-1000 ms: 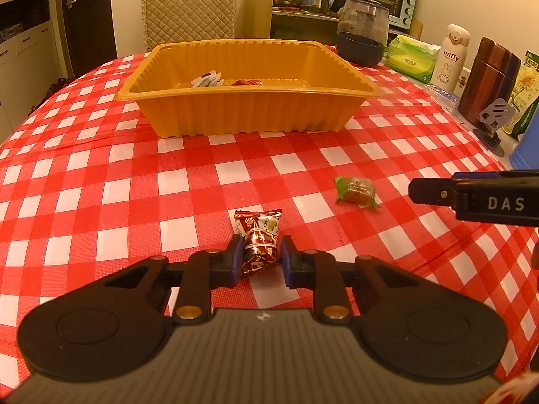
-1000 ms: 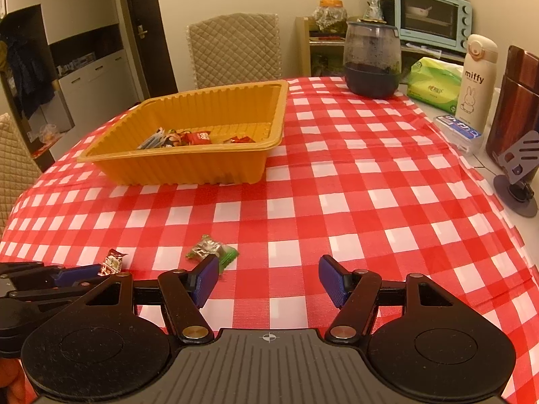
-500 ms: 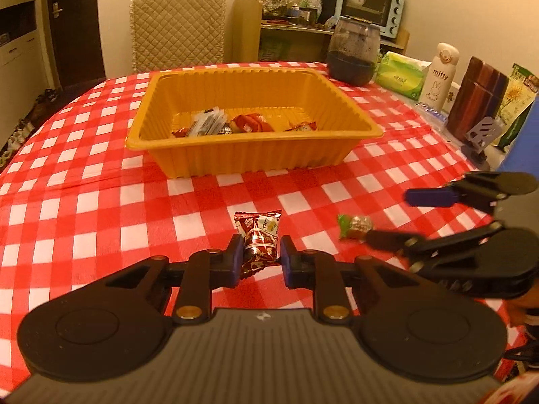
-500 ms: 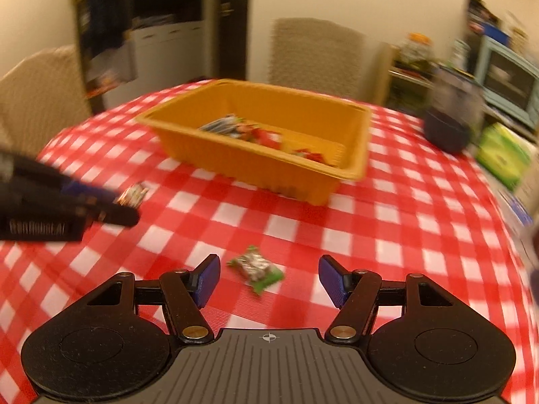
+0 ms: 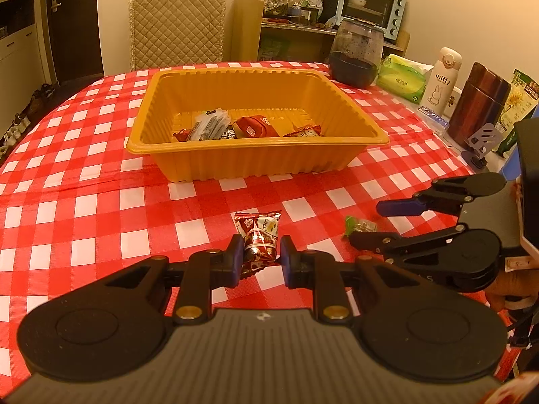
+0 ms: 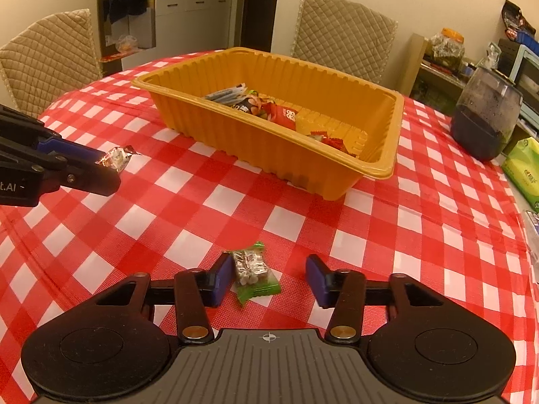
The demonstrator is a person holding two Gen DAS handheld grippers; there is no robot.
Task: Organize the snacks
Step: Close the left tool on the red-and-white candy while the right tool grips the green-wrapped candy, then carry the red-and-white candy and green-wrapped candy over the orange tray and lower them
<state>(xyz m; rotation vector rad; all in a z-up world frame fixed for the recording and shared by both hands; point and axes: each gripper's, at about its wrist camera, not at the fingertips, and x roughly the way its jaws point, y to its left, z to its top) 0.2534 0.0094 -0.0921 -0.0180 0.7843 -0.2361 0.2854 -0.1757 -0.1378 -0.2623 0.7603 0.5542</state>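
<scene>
- Two black handheld grippers with blue finger pads were over a round table under a red-and-white checked plastic cloth.
- Left gripper: jaws nearly closed, clamped on a small red-and-white wrapped candy (wrapper's top end stuck out forward past the pads); the right wrist view showed it held just above the cloth.
- Right gripper: jaws closing, partly open around a green-wrapped candy with a silvery middle lying on the cloth.
- Its left pad was just at the green candy's edge (contact hard to judge); right pad clearly apart from it, so not gripped yet.
- Green candy sat near the table's front, well short of the tray.
- Ribbed orange plastic rectangular tray stood mid-table, beyond both grippers; several wrapped snacks (red and silver-grey packs) inside on its floor.
- A fingertip of the person's hand showed behind the right gripper, at the left wrist view's right edge.
</scene>
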